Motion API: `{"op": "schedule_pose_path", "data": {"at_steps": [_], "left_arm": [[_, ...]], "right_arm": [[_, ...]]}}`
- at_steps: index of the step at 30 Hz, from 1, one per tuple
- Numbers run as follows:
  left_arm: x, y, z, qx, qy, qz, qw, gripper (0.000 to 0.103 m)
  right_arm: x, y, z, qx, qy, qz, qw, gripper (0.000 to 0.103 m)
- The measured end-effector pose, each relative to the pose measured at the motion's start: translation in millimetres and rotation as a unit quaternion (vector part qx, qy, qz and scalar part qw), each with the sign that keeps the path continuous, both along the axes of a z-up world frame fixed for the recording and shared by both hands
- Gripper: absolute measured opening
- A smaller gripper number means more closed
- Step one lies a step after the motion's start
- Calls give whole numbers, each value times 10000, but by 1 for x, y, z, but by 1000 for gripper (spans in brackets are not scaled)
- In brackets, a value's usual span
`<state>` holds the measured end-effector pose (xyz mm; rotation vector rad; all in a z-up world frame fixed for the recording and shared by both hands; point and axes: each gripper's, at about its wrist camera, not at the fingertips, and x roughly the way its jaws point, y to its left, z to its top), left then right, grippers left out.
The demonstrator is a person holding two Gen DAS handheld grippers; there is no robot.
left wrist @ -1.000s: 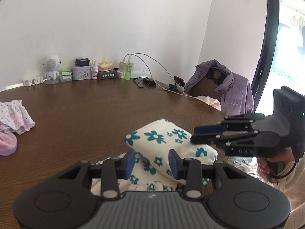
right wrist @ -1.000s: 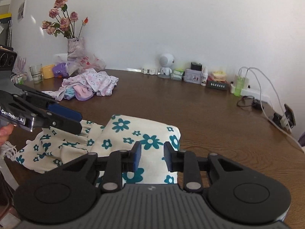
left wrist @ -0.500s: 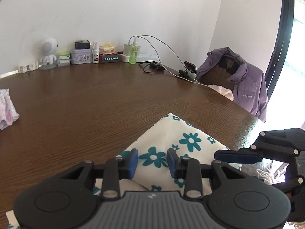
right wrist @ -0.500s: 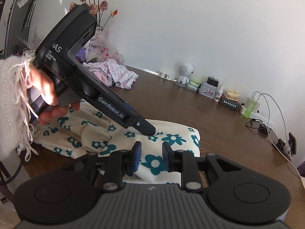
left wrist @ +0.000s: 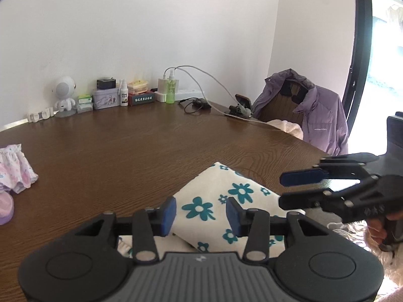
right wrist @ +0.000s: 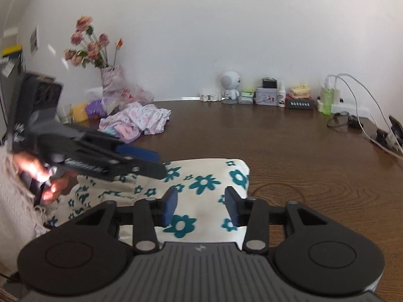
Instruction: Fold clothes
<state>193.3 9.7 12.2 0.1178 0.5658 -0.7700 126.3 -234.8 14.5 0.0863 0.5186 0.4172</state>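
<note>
While both claws spread wider, nothing pinched between pads. Left claw released, hovering over folded floral cloth lying on near edge of brown bench. Right claw released too, above same cloth. Pink clothes pile well apart, near flower vase.

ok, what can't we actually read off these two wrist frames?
- Near edge of the floral garment: both views, hidden under each gripper's body.
- Left gripper: right wrist view, motion-blurred, so cloth contact is unclear.
- Label on the dark box: left wrist view, too small.
- Pink clothes: left wrist view, cut by the frame edge.
</note>
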Motion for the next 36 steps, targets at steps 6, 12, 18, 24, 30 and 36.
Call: {"op": "schedule_pose_path", "data": {"at_steps": [6, 12, 18, 24, 30, 36], "left_arm": [[-9, -11, -13, 609, -46, -554, 9966, 32], [8, 0, -30, 454, 327, -692, 9960, 38], [19, 14, -37, 35, 623, -723, 9954, 40], [25, 25, -44, -305, 828, -660, 9939, 41], [25, 27, -44, -354, 817, -645, 9939, 41], [16, 13, -36, -220, 651, -617, 9957, 41]], "right_arm": [[46, -47, -35, 1307, 1186, -138, 9842, 47], [55, -57, -59, 2071, 1530, -72, 9663, 54], [56, -52, -67, 2462, 1625, 112, 9554, 53], [45, -48, -67, 2545, 1741, 86, 9512, 49], [50, -44, -75, 3048, 1816, -215, 9347, 31], [47, -43, -56, 2692, 1549, -198, 9503, 23]]}}
